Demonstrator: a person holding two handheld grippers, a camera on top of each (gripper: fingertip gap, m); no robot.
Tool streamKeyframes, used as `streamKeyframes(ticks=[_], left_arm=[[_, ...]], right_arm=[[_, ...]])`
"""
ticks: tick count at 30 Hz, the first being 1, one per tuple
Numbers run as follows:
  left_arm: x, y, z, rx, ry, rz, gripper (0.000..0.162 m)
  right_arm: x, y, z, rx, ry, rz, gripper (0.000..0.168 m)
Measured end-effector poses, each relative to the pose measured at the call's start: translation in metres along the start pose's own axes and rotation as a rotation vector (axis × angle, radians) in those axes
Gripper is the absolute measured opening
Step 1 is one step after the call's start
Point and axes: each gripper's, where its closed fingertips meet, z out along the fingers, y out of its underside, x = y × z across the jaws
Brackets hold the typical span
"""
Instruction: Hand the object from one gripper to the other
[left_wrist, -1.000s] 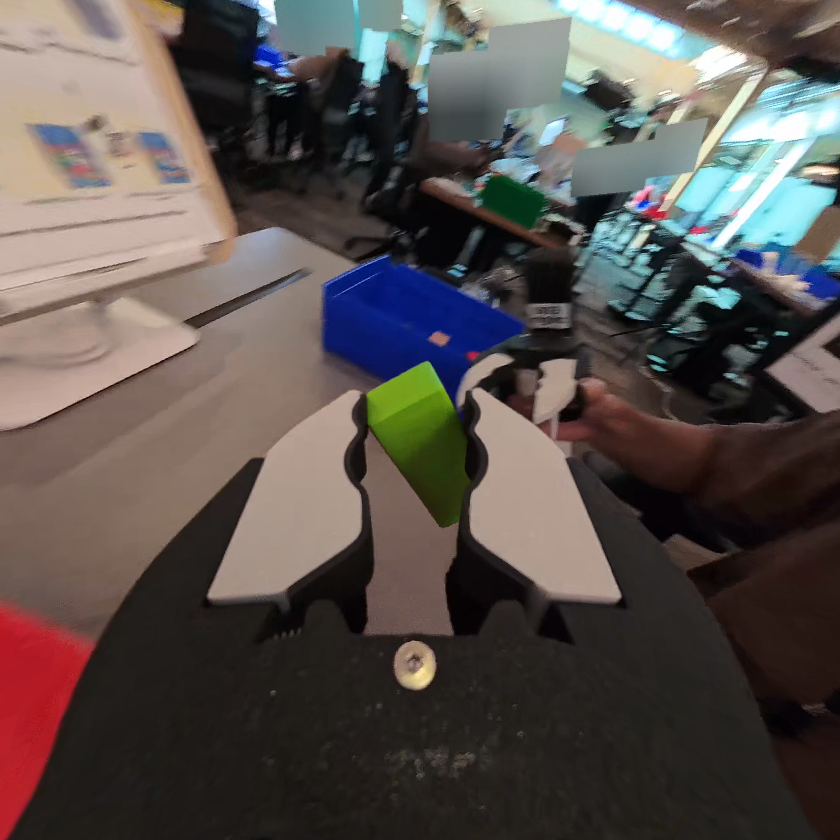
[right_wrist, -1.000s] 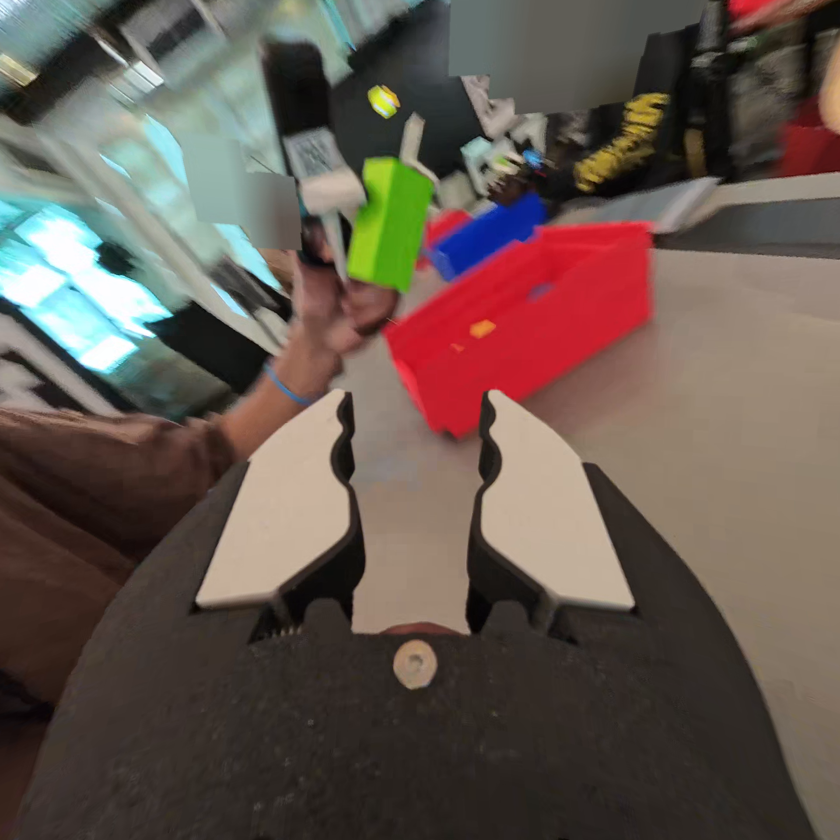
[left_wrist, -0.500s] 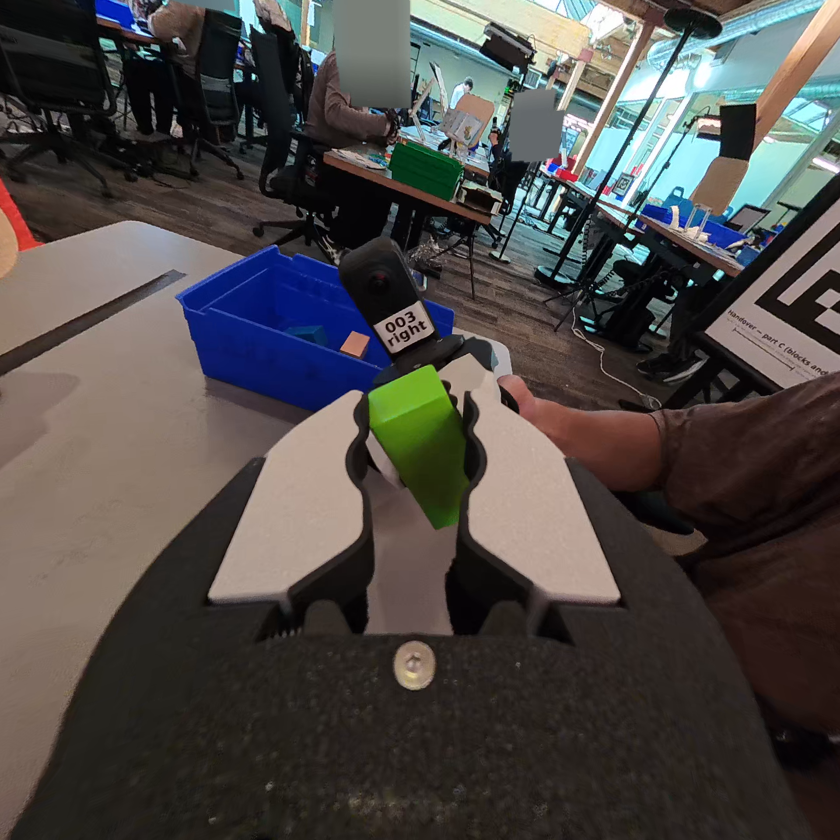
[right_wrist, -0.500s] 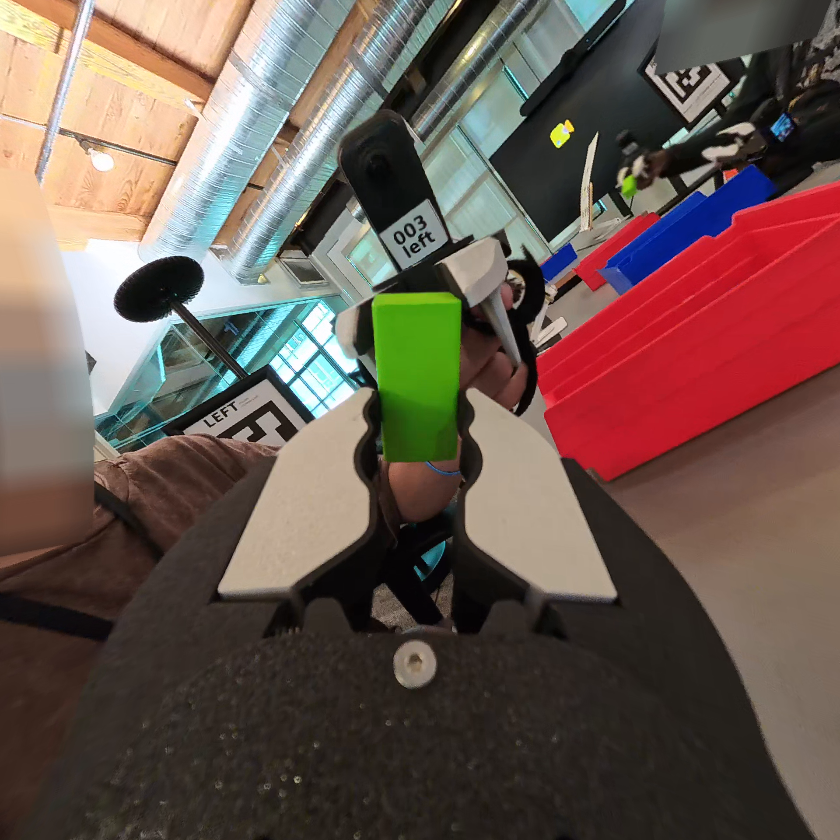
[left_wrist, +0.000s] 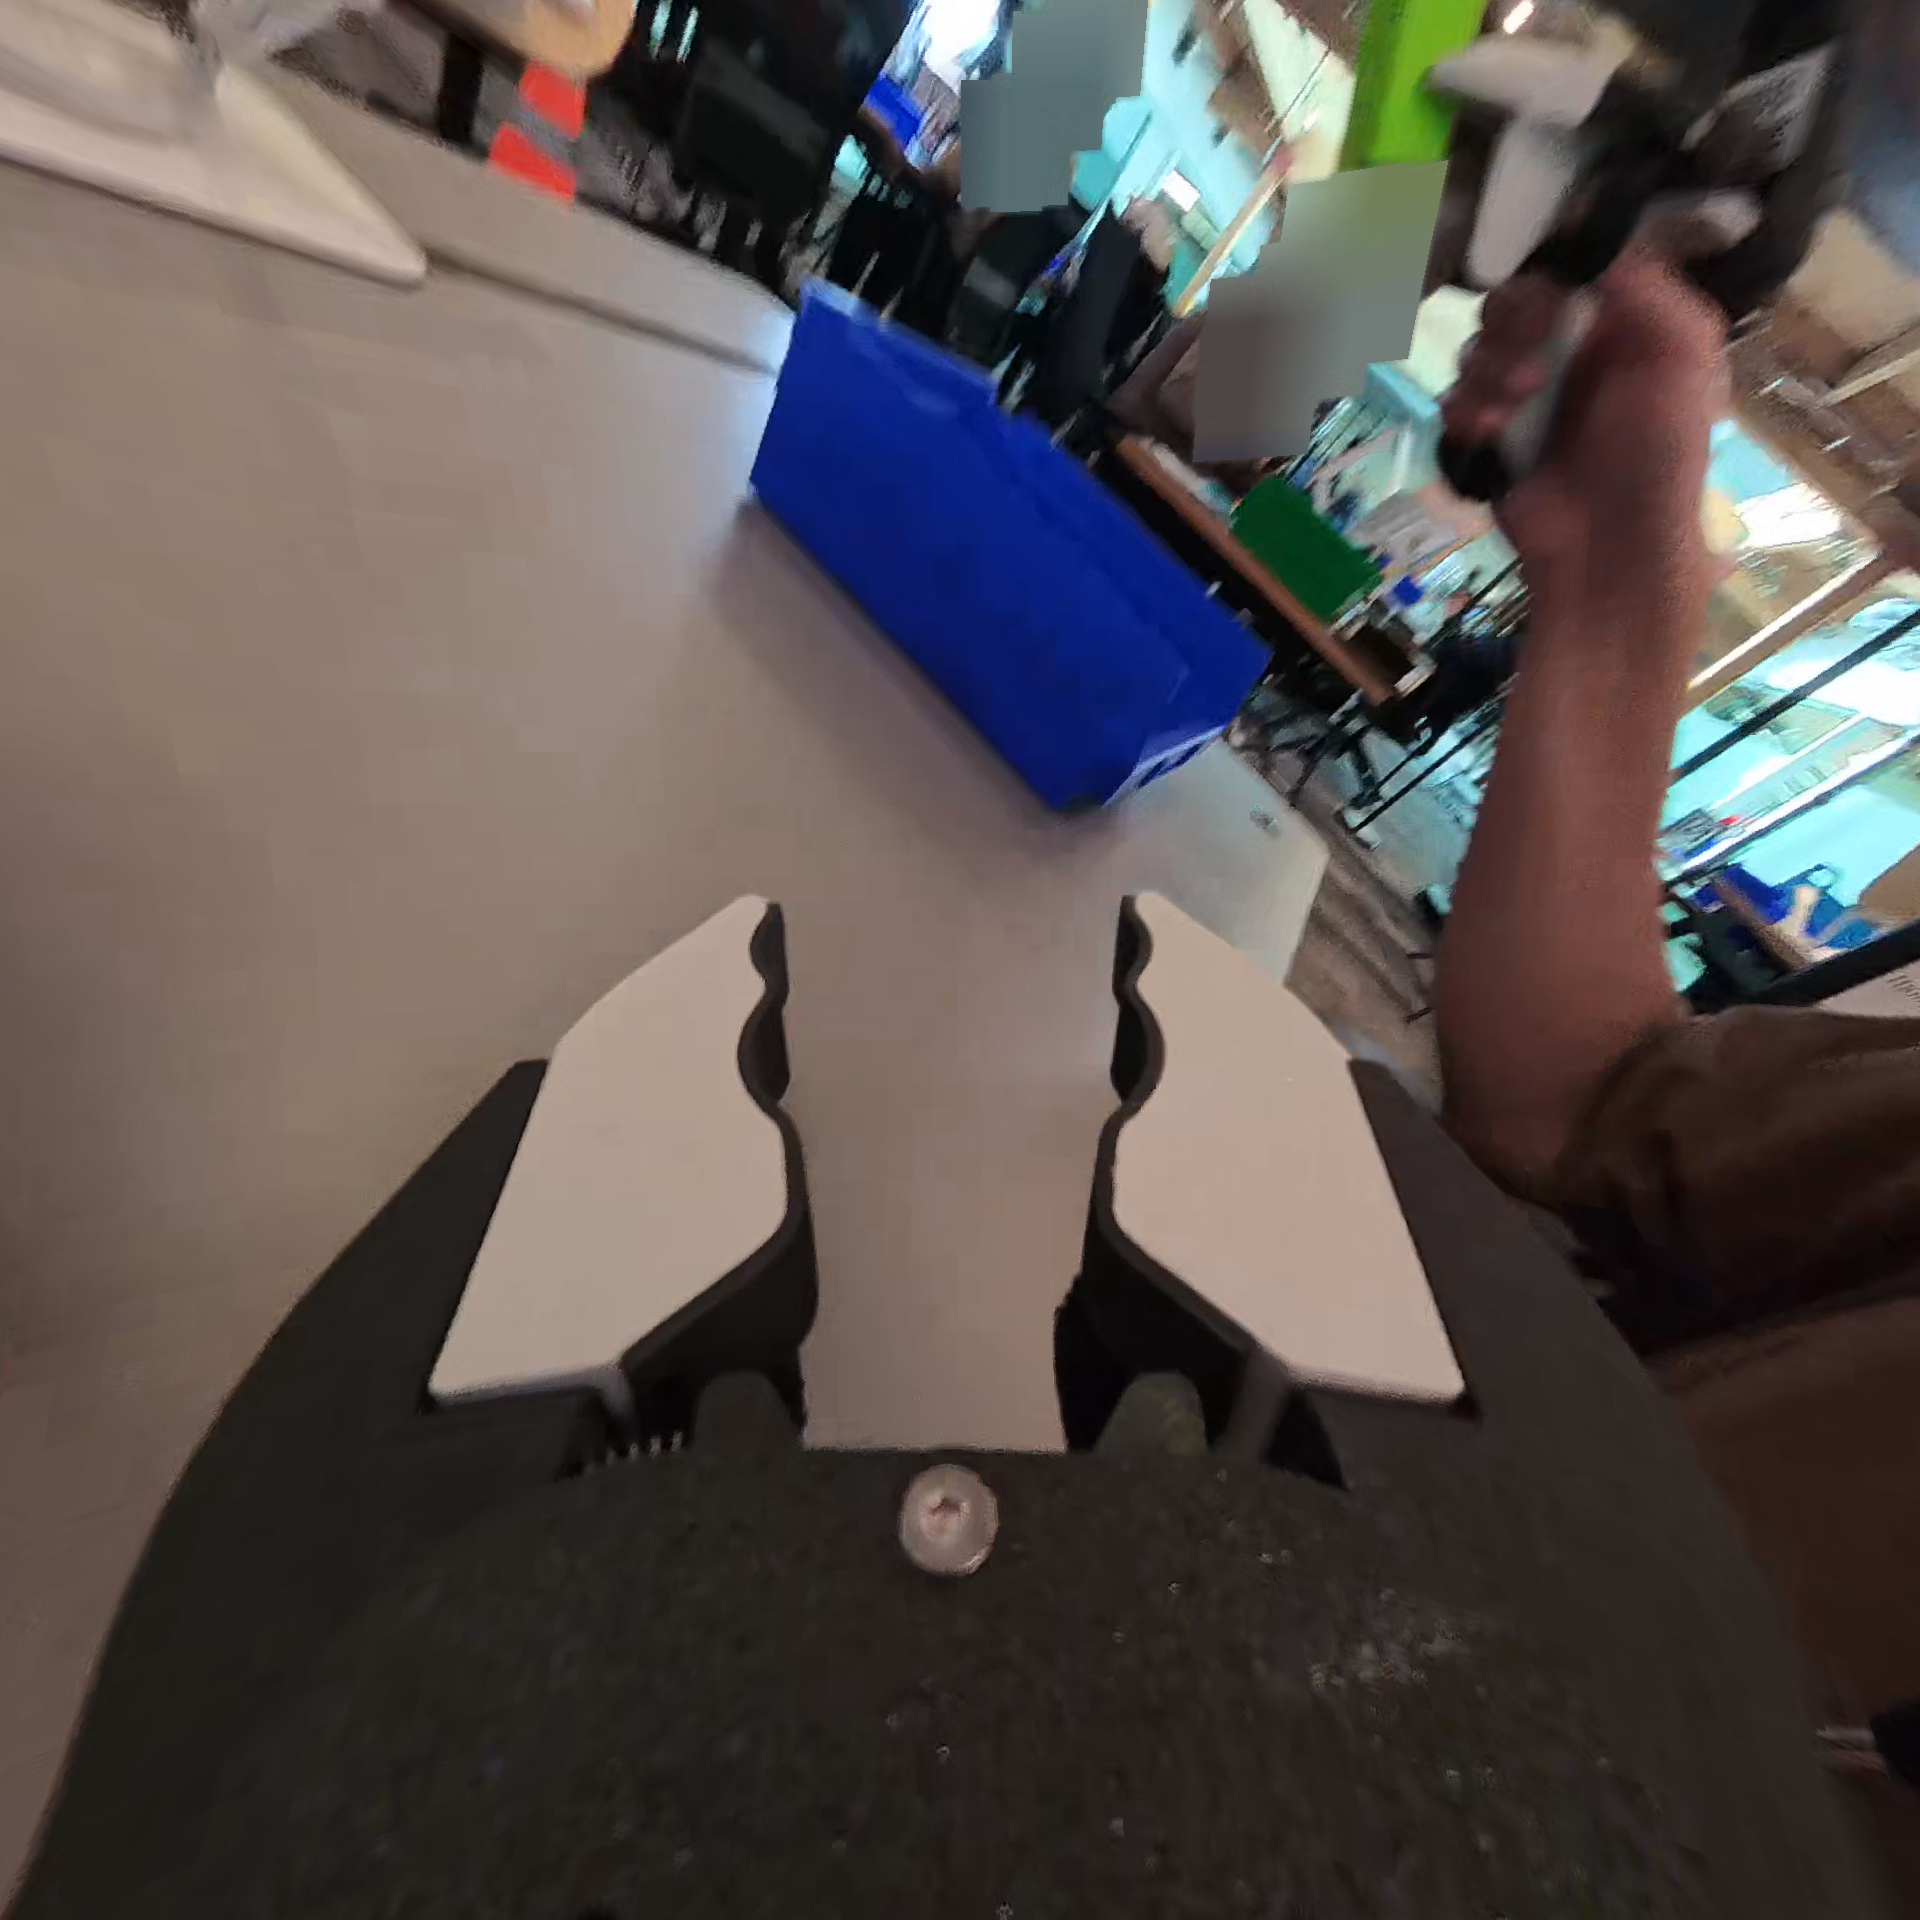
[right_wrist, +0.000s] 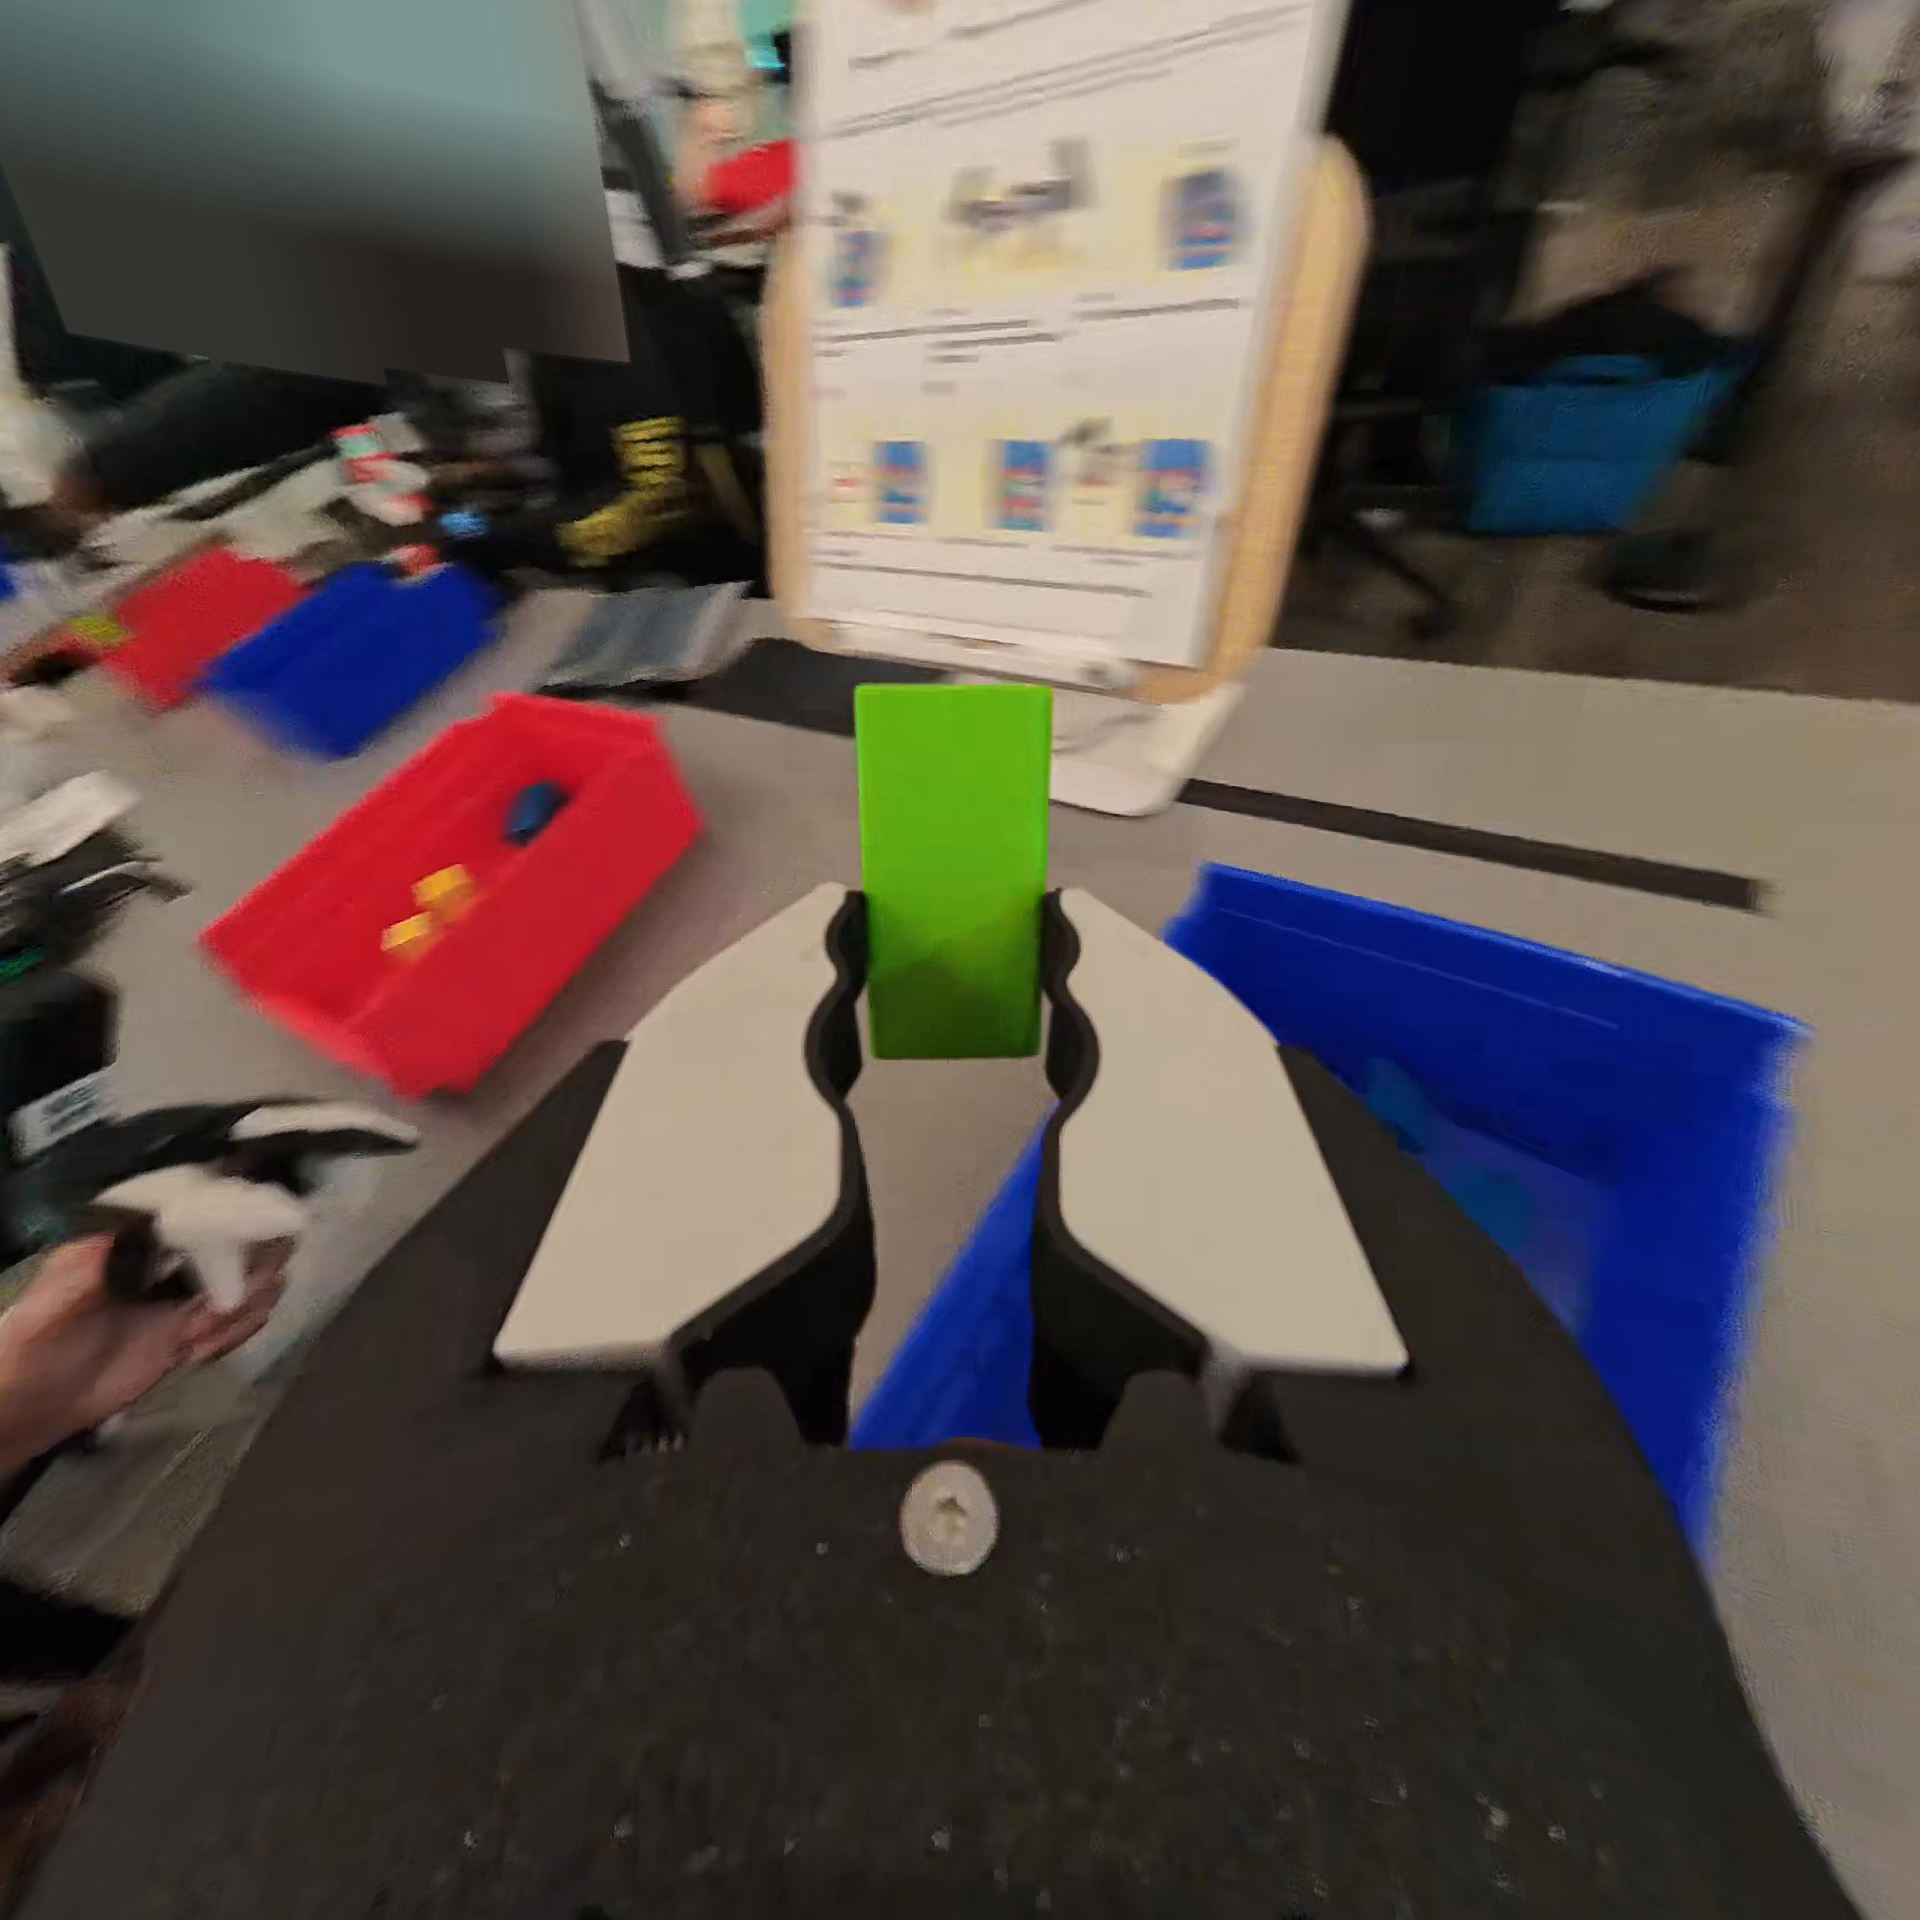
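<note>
Handover looks done: right tongs (right_wrist: 951, 935) pinch the green block (right_wrist: 953, 873) by its lower end, block upright, sticking out toward 12 o'clock, over the near edge of the blue bin (right_wrist: 1558, 1049). Left tongs (left_wrist: 948, 966) spread and empty above the grey worktop (left_wrist: 364, 727); the red bin (right_wrist: 343, 987) sits at 10 o'clock in the right wrist view. Likely next: carry the block over a bin and release, keeping the pinch firm meanwhile.

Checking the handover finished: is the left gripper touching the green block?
Apart. In the left wrist view the left gripper has open, empty jaws, while the green block sits far off in the right gripper.
</note>
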Motion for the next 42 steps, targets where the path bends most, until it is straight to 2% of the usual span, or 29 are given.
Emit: streamKeyframes(ticks=[5, 11, 14, 21, 29, 38, 42], left_arm=[[0.003, 0.012, 0.013, -0.086, 0.026, 0.034, 0.056], [0.009, 0.019, 0.018, -0.122, 0.037, 0.072, 0.054], [0.007, 0.022, 0.018, -0.15, 0.033, 0.082, 0.054], [0.006, 0.03, 0.018, -0.19, 0.047, 0.066, 0.054], [0.016, 0.034, 0.02, -0.217, 0.07, 0.094, 0.054], [0.021, 0.038, 0.02, -0.236, 0.085, 0.105, 0.054], [0.021, 0.037, 0.019, -0.23, 0.083, 0.107, 0.054]], right_arm=[[0.093, 0.043, 0.0, -0.179, 0.368, 0.086, 0.032], [0.178, 0.121, 0.065, -0.535, 0.51, 0.204, 0.033], [0.203, 0.153, 0.087, -0.693, 0.547, 0.234, 0.033], [0.225, 0.179, 0.107, -0.89, 0.641, 0.179, 0.033], [0.222, 0.193, 0.096, -1.075, 0.663, 0.183, 0.033], [0.227, 0.192, 0.112, -0.995, 0.65, 0.133, 0.032], [0.226, 0.193, 0.121, -0.91, 0.655, 0.183, 0.033]])
